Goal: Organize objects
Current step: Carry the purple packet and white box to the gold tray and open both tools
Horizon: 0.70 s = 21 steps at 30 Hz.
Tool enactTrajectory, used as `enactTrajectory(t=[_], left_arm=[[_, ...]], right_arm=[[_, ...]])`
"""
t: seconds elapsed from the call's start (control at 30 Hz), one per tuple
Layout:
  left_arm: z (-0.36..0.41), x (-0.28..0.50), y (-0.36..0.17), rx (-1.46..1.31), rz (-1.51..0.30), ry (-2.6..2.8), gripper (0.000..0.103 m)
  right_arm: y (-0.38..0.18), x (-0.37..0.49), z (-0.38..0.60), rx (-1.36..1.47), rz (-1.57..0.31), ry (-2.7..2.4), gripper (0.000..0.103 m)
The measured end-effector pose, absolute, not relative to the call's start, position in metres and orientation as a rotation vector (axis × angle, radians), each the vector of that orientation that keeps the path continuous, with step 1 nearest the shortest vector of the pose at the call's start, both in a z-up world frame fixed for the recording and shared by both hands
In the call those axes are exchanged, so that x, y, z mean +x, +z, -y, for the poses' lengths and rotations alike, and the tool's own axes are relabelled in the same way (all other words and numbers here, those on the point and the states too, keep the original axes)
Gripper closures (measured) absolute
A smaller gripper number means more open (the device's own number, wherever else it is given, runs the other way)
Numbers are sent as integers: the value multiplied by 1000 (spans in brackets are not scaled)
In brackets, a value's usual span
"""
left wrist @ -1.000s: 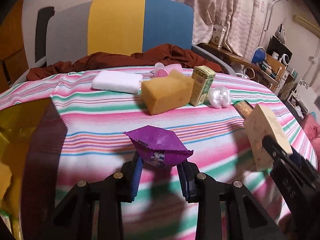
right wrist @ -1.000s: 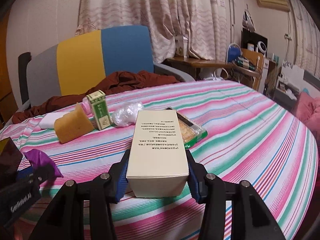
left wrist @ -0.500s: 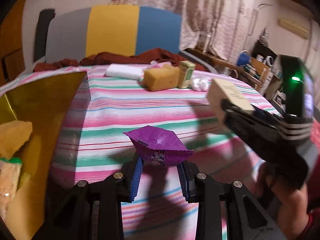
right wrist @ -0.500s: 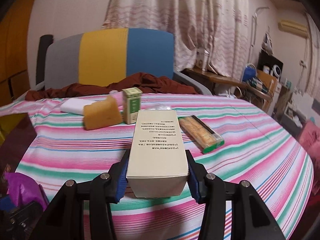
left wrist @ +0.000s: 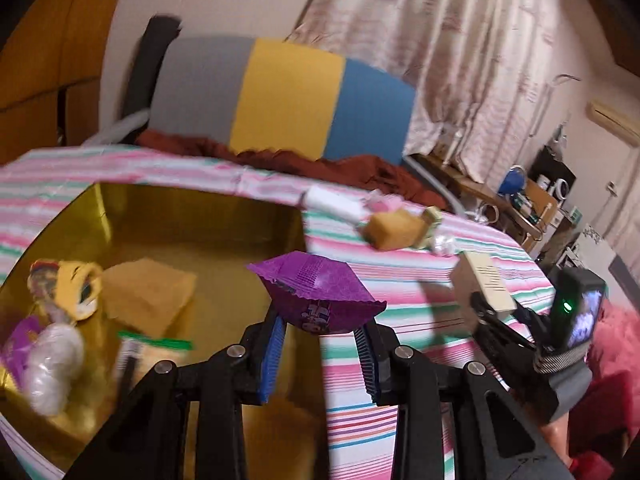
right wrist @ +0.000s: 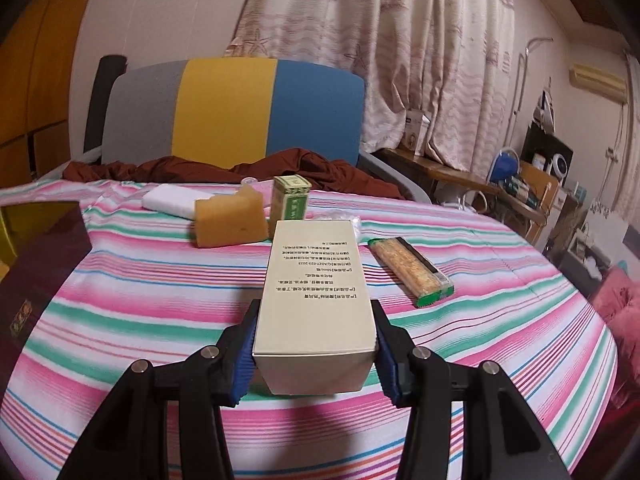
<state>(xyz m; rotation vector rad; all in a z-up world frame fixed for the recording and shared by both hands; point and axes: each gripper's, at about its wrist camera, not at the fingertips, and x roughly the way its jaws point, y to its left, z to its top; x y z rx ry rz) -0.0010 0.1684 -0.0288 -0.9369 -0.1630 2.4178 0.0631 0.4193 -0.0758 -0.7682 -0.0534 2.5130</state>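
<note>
Fingers of the left gripper [left wrist: 320, 344] pinch a crinkly purple snack packet [left wrist: 316, 294], held above the near corner of the gold-lined box [left wrist: 192, 216] at the table's left. Right gripper [right wrist: 314, 350] clamps a cream carton [right wrist: 316, 300] by its long sides — matte card, small print on top — above the striped cloth [right wrist: 160, 304].

Progress, judged from what lies where: partway. Already in the box — an orange sponge block [left wrist: 148, 296], a yellow wrapper [left wrist: 76, 286], a clear crumpled bag [left wrist: 52, 356], a green-edged cracker pack [left wrist: 156, 350]. Left on the cloth: second sponge [right wrist: 230, 220], small green box [right wrist: 290, 198], white folded pad [right wrist: 172, 200], long cracker sleeve [right wrist: 412, 272], plus something pink and a clear wad behind, too hidden to name.

Box lining glossy, foil-like; sponges porous, rough-cut; cloth soft, rumpled at the far edge.
</note>
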Motion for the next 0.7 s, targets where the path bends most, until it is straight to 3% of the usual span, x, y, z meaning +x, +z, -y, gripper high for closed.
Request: enactTrajectory(t=[0.27, 0.33, 0.4, 0.7], left_arm=[[-137, -26, -55, -1135, 251, 2401, 68], [-133, -25, -56, -1146, 265, 2383, 60], [-129, -22, -55, -1135, 263, 2401, 42], [-106, 6, -48, -1049, 240, 2518, 13]], right_arm=[[-80, 64, -393, -791, 159, 2547, 53], [-81, 65, -389, -797, 165, 2552, 53], [-82, 65, -387, -801, 168, 2551, 53], [-81, 71, -376, -841, 126, 2599, 53]])
